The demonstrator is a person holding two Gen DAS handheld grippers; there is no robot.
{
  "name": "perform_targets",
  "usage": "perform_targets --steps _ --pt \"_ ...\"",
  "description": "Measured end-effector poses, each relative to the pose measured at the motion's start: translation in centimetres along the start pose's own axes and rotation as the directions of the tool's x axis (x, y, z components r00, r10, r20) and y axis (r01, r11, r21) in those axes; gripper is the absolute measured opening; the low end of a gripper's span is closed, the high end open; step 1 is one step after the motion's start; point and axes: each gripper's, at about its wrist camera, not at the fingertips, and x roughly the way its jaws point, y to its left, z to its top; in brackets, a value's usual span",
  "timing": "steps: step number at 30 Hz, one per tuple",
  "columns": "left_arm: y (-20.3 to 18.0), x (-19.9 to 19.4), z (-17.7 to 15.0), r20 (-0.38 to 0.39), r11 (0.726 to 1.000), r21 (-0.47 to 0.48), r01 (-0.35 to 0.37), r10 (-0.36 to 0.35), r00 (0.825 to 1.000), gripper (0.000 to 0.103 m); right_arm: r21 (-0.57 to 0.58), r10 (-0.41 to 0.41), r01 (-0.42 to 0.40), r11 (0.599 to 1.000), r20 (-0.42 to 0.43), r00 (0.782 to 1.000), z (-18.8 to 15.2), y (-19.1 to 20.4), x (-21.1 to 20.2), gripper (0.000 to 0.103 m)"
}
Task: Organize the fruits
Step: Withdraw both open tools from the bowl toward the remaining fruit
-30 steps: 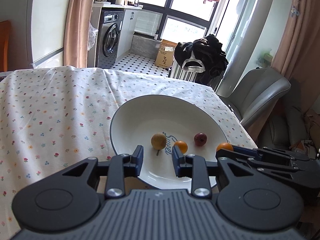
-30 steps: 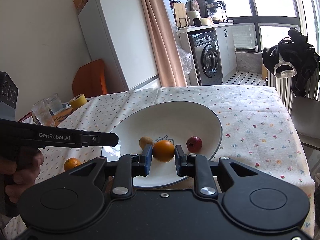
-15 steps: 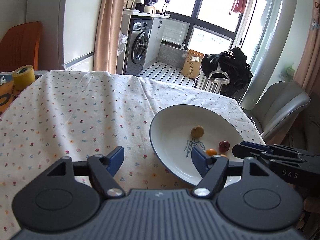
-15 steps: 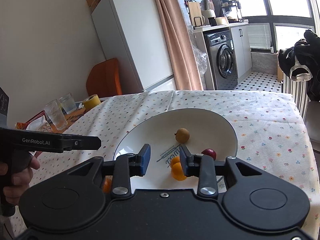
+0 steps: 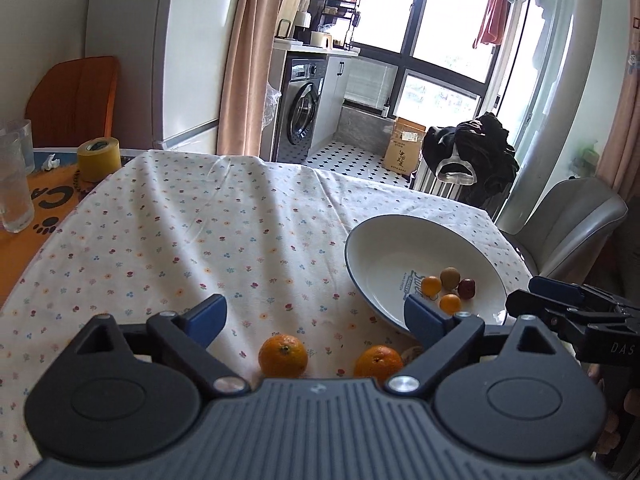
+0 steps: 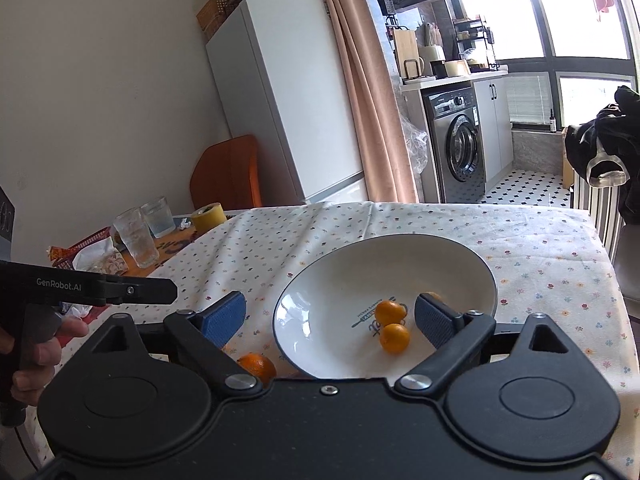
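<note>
**Fruit in the bowl, two oranges outside**

Left wrist view: the left gripper (image 5: 316,318) has its fingers wide apart and holds nothing. Two oranges (image 5: 283,356) (image 5: 377,362) sit on the desk (image 5: 200,232) between the fingers. The white bowl (image 5: 376,248) is at 2 o'clock, with small fruits (image 5: 450,303) inside.

Right wrist view: the right gripper (image 6: 328,318) is wide apart and empty too. The bowl is at 12 o'clock, with two small oranges (image 6: 390,311) inside. One orange (image 6: 256,365) lies on the desk at 10 o'clock, just beside the bowl.

White fridge (image 6: 288,92), washing machine (image 5: 302,110), bright windows (image 5: 432,20).
</note>
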Motion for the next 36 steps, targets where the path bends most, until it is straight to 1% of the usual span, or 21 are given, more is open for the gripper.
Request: perform_targets --steps 1,2,4,9,14,18,26,31,36 --pt "0.1 -0.3 -0.1 0.004 1.000 0.004 0.009 -0.009 1.000 0.096 0.009 -0.012 0.012 1.000 0.004 1.000 -0.1 0.1 -0.3 0.094" --pt "0.2 -0.5 -0.3 0.008 1.000 0.008 0.015 -0.015 1.000 0.097 0.015 -0.016 0.016 1.000 0.010 1.000 -0.3 0.2 -0.6 0.098" --pt "0.3 -1.2 -0.8 0.020 1.000 0.021 0.023 -0.024 1.000 0.098 0.024 -0.030 0.029 0.999 0.033 0.999 -0.6 0.4 -1.4 0.103" --pt "0.7 -2.4 -1.9 0.036 0.999 0.019 0.036 -0.037 0.999 0.099 0.037 -0.083 0.080 0.996 0.070 0.994 -1.5 0.7 -2.5 0.103" --pt "1.4 -3.7 -3.0 0.053 0.999 0.002 0.034 -0.034 0.998 0.099 0.044 -0.092 0.088 0.995 0.074 0.993 -2.0 1.3 -3.1 0.103" --pt "1.9 -4.8 -3.6 0.063 1.000 -0.003 0.024 -0.024 0.998 0.099 0.019 -0.086 0.085 0.996 0.096 0.992 -2.4 2.2 -3.8 0.103" --pt "2.6 -6.4 -4.5 0.073 1.000 -0.004 0.005 -0.005 0.997 0.099 0.017 -0.058 0.056 0.998 0.081 0.995 -2.8 3.5 -4.8 0.103" --pt "3.1 -6.9 -4.7 0.072 1.000 -0.014 0.000 0.001 0.997 0.099 0.020 -0.060 0.059 0.998 0.060 0.996 -3.0 3.9 -5.1 0.103" --pt "3.6 -7.1 -4.9 0.071 1.000 -0.015 -0.005 0.006 0.997 0.099 -0.002 -0.067 0.067 0.998 0.030 0.997 -3.4 4.4 -5.5 0.103"
